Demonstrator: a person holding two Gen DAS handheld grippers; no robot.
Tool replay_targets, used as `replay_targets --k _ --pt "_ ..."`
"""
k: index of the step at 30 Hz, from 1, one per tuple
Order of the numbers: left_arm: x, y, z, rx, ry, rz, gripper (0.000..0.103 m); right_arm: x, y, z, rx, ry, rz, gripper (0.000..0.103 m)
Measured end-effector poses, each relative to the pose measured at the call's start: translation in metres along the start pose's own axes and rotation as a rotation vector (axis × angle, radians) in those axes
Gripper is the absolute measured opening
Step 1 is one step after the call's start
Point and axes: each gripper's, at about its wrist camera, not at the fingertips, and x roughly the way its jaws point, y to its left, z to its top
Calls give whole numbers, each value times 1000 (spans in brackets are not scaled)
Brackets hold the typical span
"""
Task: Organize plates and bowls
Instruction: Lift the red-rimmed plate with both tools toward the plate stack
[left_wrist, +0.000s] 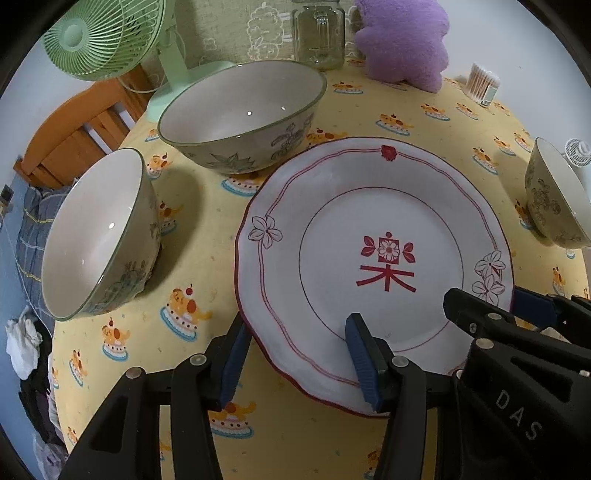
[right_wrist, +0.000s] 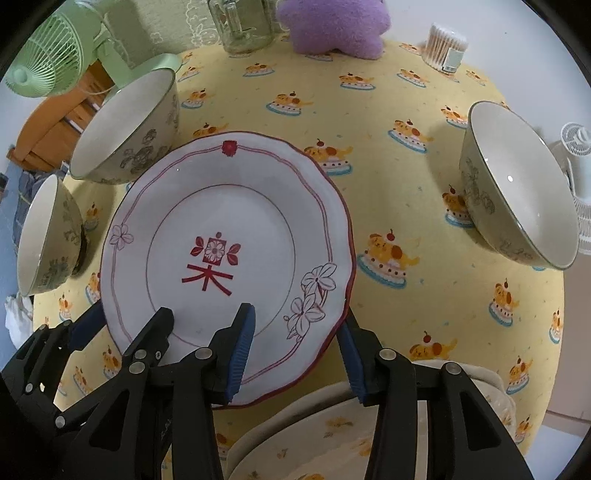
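A white plate (left_wrist: 369, 206) with red flowers and a red character hangs just above the yellow tablecloth (left_wrist: 192, 206). My left gripper (left_wrist: 299, 363) is shut on its left rim, one blue pad on top and the other outside the edge. My right gripper (right_wrist: 295, 354) is shut on the plate's (right_wrist: 229, 192) right rim in the same way. Three floral bowls stand around it: a large bowl (left_wrist: 243, 118) behind, a second bowl (left_wrist: 99, 236) at the left and a third bowl (right_wrist: 517, 184) at the right. Cream plates (right_wrist: 332, 424) are stacked below my right gripper.
At the back of the table stand a green fan (left_wrist: 103, 37), a glass mug (left_wrist: 319, 33), a purple plush (left_wrist: 402, 40) and a tub of cotton swabs (right_wrist: 445, 44). A white fan (right_wrist: 580, 192) sits off the right edge. A wooden chair (left_wrist: 70, 136) is beyond the left edge.
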Motion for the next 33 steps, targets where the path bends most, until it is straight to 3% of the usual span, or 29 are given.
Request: replay_targets --k 19,33 --pt "20 19 41 -23 -7 -22 56 18 1 49 -113 -13 -40 50" --pt "21 16 43 -2 5 -17 56 20 7 59 -195 -12 -45 49"
